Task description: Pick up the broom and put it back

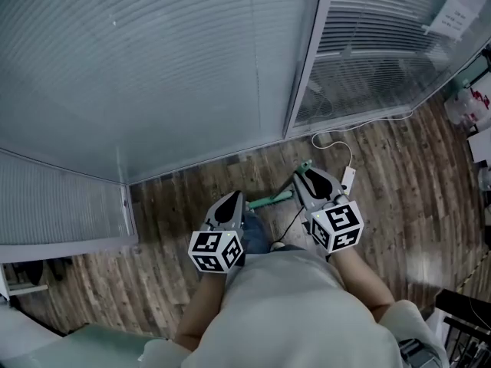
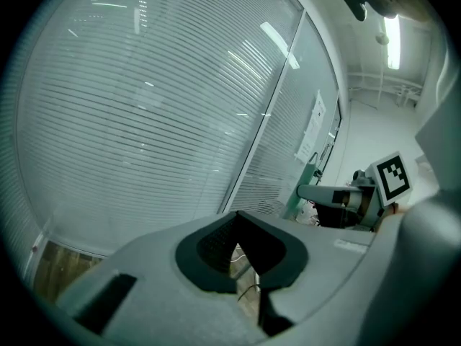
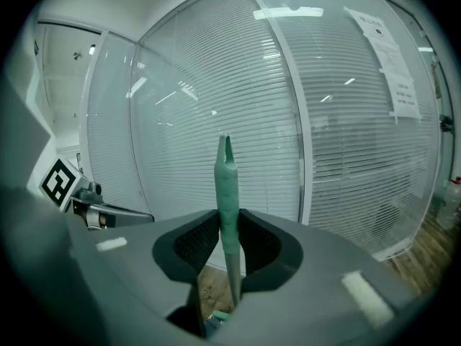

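Item one, nearest: left gripper (image 1: pixel 228 202), jaws closed together on nothing, carried beside its partner.

Item two: right gripper (image 1: pixel 310 179), jaws clamped on the broom (image 3: pixel 227 193) at its green grip. The handle stands upright between the pads with its tip poking above them. The lower shaft slants down toward the wooden floor (image 1: pixel 399 190) between the two grippers (head not made out).

Beyond: white cable (image 1: pixel 337 139) on the boards, then the glass wall (image 1: pixel 153 67) with blinds.

Step in hand, I judge: the pick-up is done and the broom is in carriage. The next move wants a resting spot, likely against the wall, and a gentle release.
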